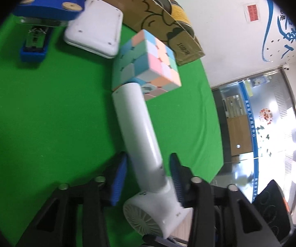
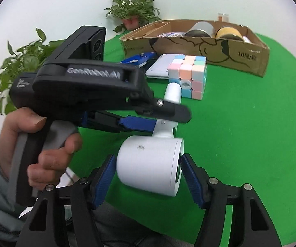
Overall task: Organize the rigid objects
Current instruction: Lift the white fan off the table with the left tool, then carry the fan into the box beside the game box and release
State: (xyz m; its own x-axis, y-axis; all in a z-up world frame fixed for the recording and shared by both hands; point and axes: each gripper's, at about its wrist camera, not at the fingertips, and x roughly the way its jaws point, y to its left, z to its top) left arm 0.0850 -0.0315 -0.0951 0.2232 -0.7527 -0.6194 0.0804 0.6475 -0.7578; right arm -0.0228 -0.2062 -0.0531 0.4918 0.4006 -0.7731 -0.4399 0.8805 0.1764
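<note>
A white handheld fan [image 1: 137, 133] lies on the green cloth, its handle end near a pastel puzzle cube [image 1: 148, 65]. My left gripper [image 1: 148, 177] has its blue pads on both sides of the handle near the fan head, with small gaps showing. In the right wrist view my right gripper [image 2: 145, 175] closes around the fan's round head [image 2: 150, 164], pads touching both ends. The left gripper [image 2: 139, 121] crosses above the handle there. The cube [image 2: 189, 76] stands behind the handle tip.
A cardboard box [image 2: 209, 49] holding tape rolls stands at the back. A white flat device [image 1: 94, 26] and a blue stapler [image 1: 34, 43] lie beside the cube. A blue object [image 1: 51, 2] lies behind the stapler. Potted plants [image 2: 24, 65] stand off the cloth's left.
</note>
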